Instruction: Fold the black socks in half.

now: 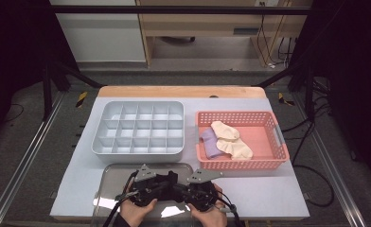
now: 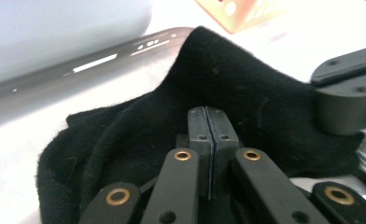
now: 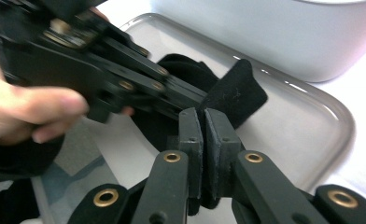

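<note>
A black sock [image 2: 246, 93] lies on a shallow metal tray [image 1: 122, 169] at the table's front edge. My left gripper [image 2: 208, 122] is shut, its jaws pressed together with the sock's fabric at their tips. My right gripper [image 3: 203, 128] is shut too, pinching the same black sock [image 3: 237, 88], whose flap stands up beyond its jaws. In the high view both grippers meet tip to tip over the tray, the left gripper [image 1: 169, 185] from the left and the right gripper [image 1: 181, 188] from the right. A hand holds each.
A grey divided organizer [image 1: 138, 127] stands behind the tray. To its right a pink basket [image 1: 278, 142] holds a cream sock [image 1: 231, 137] and a purple sock [image 1: 211, 143]. The white table cover has bare room right of the tray.
</note>
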The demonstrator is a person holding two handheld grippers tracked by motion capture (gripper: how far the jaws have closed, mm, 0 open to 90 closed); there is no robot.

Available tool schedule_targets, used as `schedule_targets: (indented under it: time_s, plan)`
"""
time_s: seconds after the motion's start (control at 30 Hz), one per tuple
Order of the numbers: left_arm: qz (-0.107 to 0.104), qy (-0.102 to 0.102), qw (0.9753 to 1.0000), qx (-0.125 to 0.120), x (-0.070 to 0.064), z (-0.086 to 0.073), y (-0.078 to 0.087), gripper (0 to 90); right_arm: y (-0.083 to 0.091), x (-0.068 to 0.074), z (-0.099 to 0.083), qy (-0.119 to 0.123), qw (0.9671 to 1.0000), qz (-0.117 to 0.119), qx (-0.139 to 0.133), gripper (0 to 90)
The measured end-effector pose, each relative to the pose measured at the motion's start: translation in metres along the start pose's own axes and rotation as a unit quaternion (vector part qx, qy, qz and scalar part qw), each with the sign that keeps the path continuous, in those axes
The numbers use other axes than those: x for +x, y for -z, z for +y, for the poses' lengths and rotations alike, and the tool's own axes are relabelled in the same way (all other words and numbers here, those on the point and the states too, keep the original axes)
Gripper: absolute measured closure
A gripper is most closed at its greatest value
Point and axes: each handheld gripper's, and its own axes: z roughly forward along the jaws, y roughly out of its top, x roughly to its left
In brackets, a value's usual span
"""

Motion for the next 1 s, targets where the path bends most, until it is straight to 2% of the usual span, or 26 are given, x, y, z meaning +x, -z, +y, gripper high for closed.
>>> schedule_targets:
  time_s: [0.13, 0.23, 0.33, 0.4, 0.43, 0.5, 0.53, 0.67, 0.8, 1.0]
  plan:
    - [0.014, -0.014, 0.9996, -0.022, 0.001, 0.002, 0.022, 88.8, 0.002, -0.002, 0.000, -0.004, 1.0000, -0.008, -0.003, 86.0]
    - [0.036, -0.017, 0.9986, -0.036, 0.010, -0.002, 0.042, 89.3, 0.003, -0.002, 0.000, -0.005, 0.9999, -0.011, -0.003, 85.9]
    - [0.063, -0.011, 0.9971, -0.042, 0.023, -0.012, 0.060, 89.4, 0.002, -0.002, 0.000, -0.006, 0.9999, -0.012, -0.002, 85.9]
    - [0.078, -0.006, 0.9961, -0.040, 0.030, -0.018, 0.065, 89.4, 0.002, -0.003, 0.000, -0.006, 0.9999, -0.013, -0.003, 85.9]
    - [0.081, 0.004, 0.9961, -0.035, 0.035, -0.023, 0.067, 89.4, 0.002, -0.003, 0.000, -0.006, 0.9999, -0.012, -0.004, 85.9]
    - [0.085, 0.016, 0.9961, -0.019, 0.041, -0.030, 0.064, 89.4, 0.002, -0.002, 0.001, -0.007, 0.9999, -0.013, -0.003, 85.9]
    - [0.079, 0.020, 0.9966, -0.010, 0.043, -0.032, 0.061, 89.4, 0.001, -0.002, 0.002, -0.007, 0.9999, -0.012, -0.003, 85.9]
    - [0.066, 0.017, 0.9976, 0.011, 0.039, -0.035, 0.049, 89.4, -0.001, 0.001, 0.006, 0.000, 1.0000, -0.007, -0.005, 85.9]
    - [0.062, 0.013, 0.9979, 0.012, 0.034, -0.036, 0.045, 89.4, -0.005, 0.008, 0.013, 0.013, 0.9999, -0.004, -0.006, 86.0]
    - [0.054, 0.007, 0.9984, 0.011, 0.029, -0.037, 0.043, 89.4, -0.023, 0.020, 0.023, 0.030, 0.9994, 0.017, 0.000, 86.0]
